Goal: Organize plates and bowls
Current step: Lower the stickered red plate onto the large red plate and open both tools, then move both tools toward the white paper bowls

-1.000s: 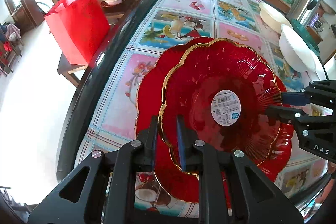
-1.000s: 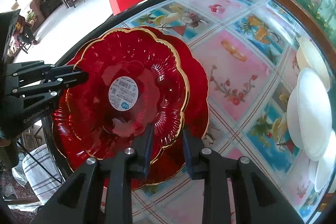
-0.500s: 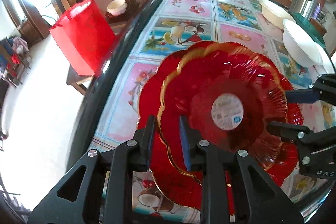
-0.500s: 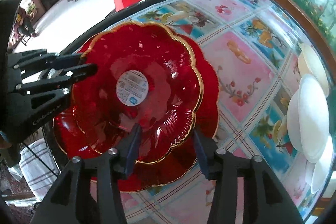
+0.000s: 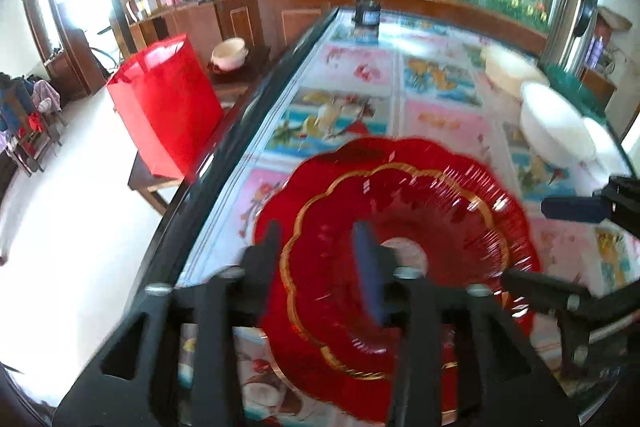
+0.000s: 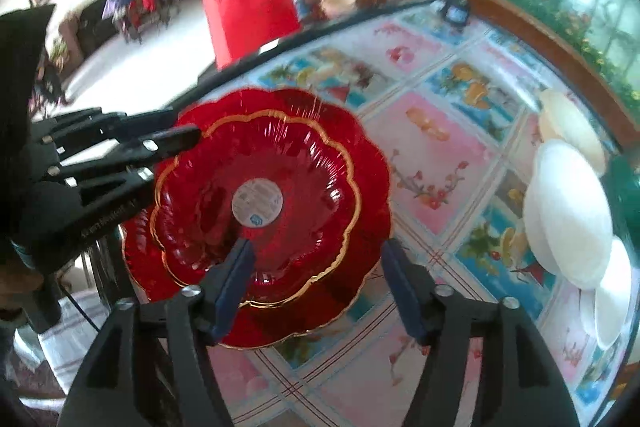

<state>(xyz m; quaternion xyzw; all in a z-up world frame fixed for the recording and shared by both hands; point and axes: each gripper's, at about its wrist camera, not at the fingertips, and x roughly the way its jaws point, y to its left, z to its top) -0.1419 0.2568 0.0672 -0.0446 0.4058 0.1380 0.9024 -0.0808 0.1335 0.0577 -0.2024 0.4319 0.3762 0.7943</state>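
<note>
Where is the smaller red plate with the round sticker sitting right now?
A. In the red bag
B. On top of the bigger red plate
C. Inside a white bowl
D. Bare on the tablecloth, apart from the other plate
B: the smaller red plate lies nested on the bigger red plate, whose scalloped rim shows all around it.
</note>
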